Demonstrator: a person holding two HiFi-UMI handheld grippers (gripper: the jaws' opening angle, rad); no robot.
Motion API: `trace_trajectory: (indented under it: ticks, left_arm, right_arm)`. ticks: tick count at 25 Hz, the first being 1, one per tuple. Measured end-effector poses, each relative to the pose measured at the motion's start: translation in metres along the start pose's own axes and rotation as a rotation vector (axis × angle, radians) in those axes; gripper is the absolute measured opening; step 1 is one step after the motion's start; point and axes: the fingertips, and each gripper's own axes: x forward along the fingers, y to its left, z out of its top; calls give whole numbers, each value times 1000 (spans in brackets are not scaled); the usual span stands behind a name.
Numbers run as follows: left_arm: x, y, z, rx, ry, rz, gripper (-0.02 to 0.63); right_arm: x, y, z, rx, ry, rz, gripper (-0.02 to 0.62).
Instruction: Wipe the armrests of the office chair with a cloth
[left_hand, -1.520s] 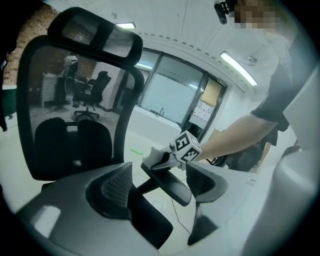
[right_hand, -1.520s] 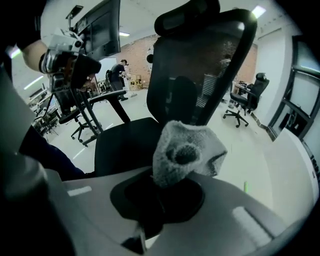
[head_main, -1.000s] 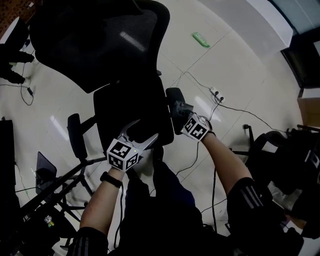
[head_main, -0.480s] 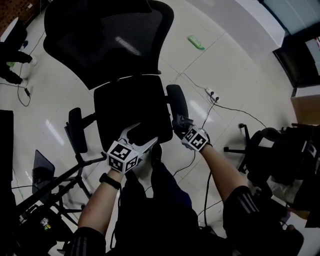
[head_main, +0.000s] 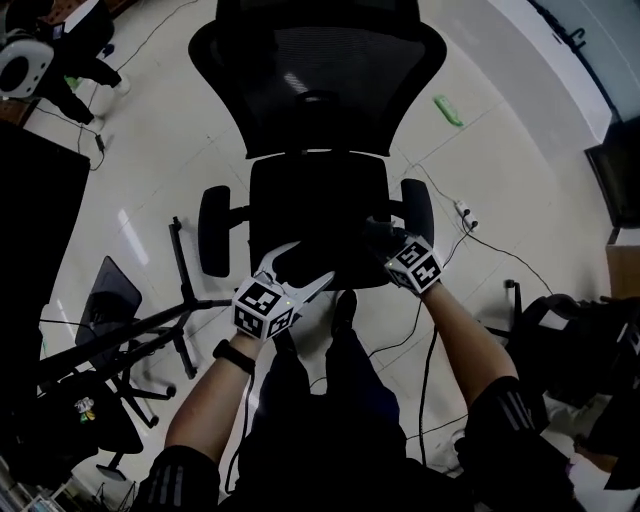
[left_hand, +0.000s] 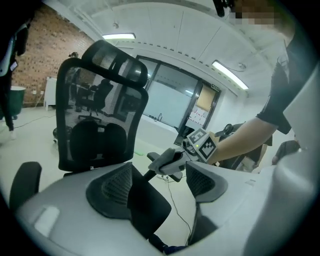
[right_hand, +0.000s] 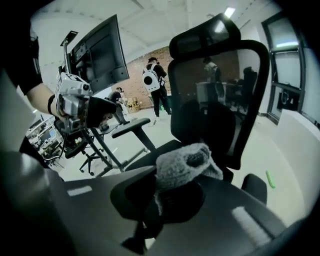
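Nearest to us, our left gripper (head_main: 303, 265) hovers over the front edge of the seat (head_main: 318, 200) of the office chair. Its jaws stand apart, with nothing between them. Our right gripper (head_main: 385, 238) is level with it, at the seat's front right corner. Its jaws are clamped on the grey cloth (right_hand: 185, 161), which bunches out above the fingertips. The cloth sits just beside the near end of the right armrest (head_main: 418, 210); we cannot tell whether it touches the pad. The left armrest (head_main: 213, 230) is on the opposite side of the seat, well apart from the cloth. Beyond the seat, the mesh backrest (head_main: 320, 85) stands upright, topped by a headrest (left_hand: 117, 60). On the pale tiled floor (head_main: 150, 150) past the chair lies a green object (head_main: 448, 110). To the right of the chair lies a power strip (head_main: 463, 213) with its cable.
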Motion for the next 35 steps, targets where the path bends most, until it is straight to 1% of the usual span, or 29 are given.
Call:
trace_trajectory:
  ticks: [5, 11, 13, 15, 20, 24, 27, 29, 31, 35]
  left_arm:
    - [-56, 43, -2, -20, -40, 92, 362]
    - [-117, 95, -6, -44, -82, 185, 362]
    - [-135, 110, -7, -55, -95, 213, 362]
    - [-151, 123, -10, -68, -108, 237, 362]
    - [-179, 152, -19, -105, -135, 279, 362]
    - [-192, 175, -22, -122, -153, 305, 362]
    - [-199, 188, -22, -134, -166, 314, 362]
    - [-205, 195, -26, -142, -166, 317, 362]
    - [-211, 201, -32, -150, -162, 321, 362]
    - [-217, 209, -44, -170, -158, 324, 362]
  right_arm:
    - [59, 30, 87, -90, -44, 67, 18]
    - [135, 84, 169, -174, -44, 191, 18]
    - [161, 98, 189, -222, -41, 218, 18]
    - [187, 107, 204, -268, -32, 224, 18]
    - [243, 117, 232, -296, 6, 222, 18]
    - [286, 120, 251, -272, 20, 236, 17]
    - [315, 117, 257, -191, 32, 246, 17]
    - [331, 117, 256, -123, 47, 250, 17]
    - [343, 119, 251, -77, 65, 247, 17]
    - [348, 123, 247, -39, 59, 251, 15]
